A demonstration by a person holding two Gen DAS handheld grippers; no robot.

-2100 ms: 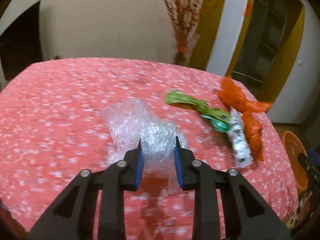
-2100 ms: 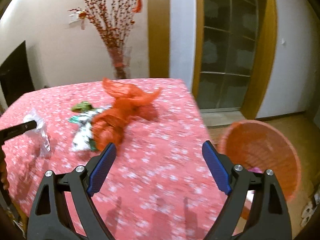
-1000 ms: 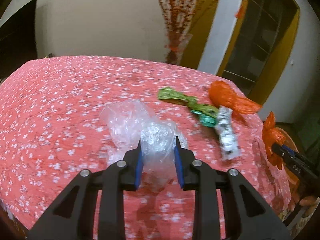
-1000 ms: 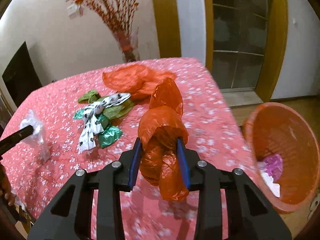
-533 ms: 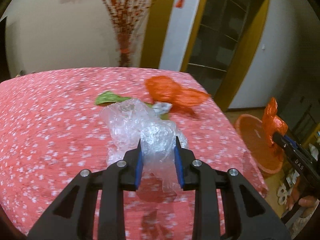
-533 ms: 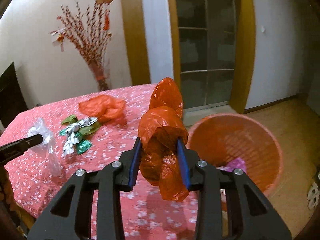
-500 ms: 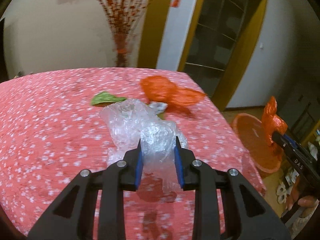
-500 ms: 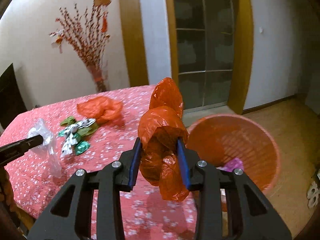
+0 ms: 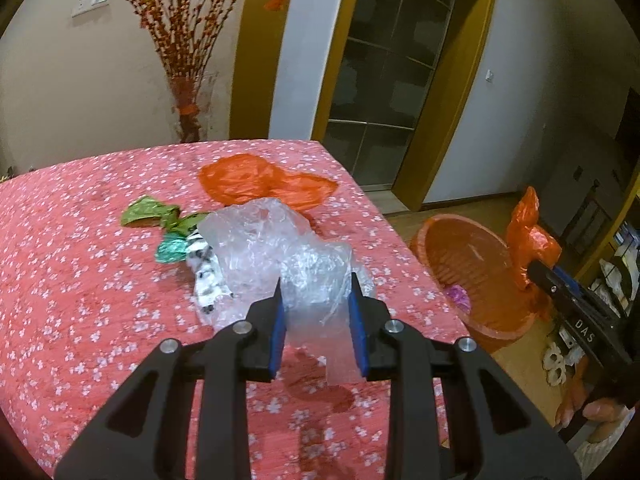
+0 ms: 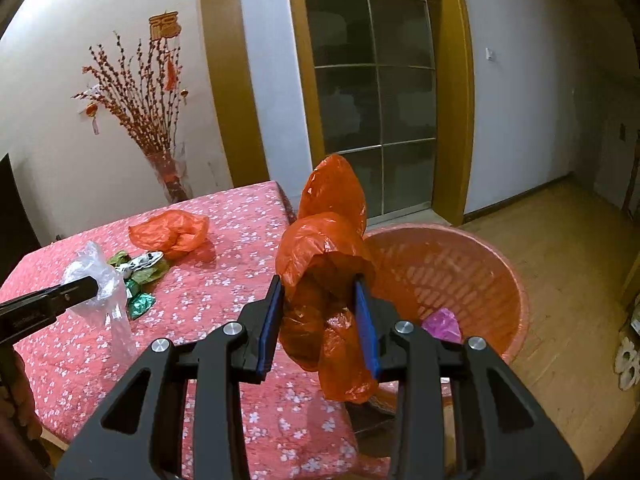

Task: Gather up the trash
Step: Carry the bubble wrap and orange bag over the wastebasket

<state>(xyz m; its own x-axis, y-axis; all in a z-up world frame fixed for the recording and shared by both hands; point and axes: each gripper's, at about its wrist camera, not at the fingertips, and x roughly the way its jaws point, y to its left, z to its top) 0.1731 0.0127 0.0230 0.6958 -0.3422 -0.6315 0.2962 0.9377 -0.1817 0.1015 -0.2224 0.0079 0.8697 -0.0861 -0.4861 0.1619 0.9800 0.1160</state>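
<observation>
My left gripper (image 9: 318, 312) is shut on a crumpled clear plastic bag (image 9: 276, 248) and holds it above the red flowered table (image 9: 80, 300). My right gripper (image 10: 320, 316) is shut on an orange plastic bag (image 10: 326, 240) at the table's right edge, beside the orange trash basket (image 10: 460, 272) on the floor. The basket (image 9: 468, 264) holds a purple scrap (image 10: 442, 326). Another orange bag (image 9: 264, 182), green wrappers (image 9: 154, 214) and a black-and-white wrapper (image 9: 208, 276) lie on the table.
A glass vase of red branches (image 9: 188, 112) stands behind the table by the wall. A glass door with a yellow frame (image 10: 372, 92) is behind the basket. Wooden floor (image 10: 580, 260) lies to the right, with white items (image 10: 628, 360) at the far right.
My right gripper closed on the orange bag, lifted it off the table and carried it right toward the basket. My left gripper swung right with the clear bag still held.
</observation>
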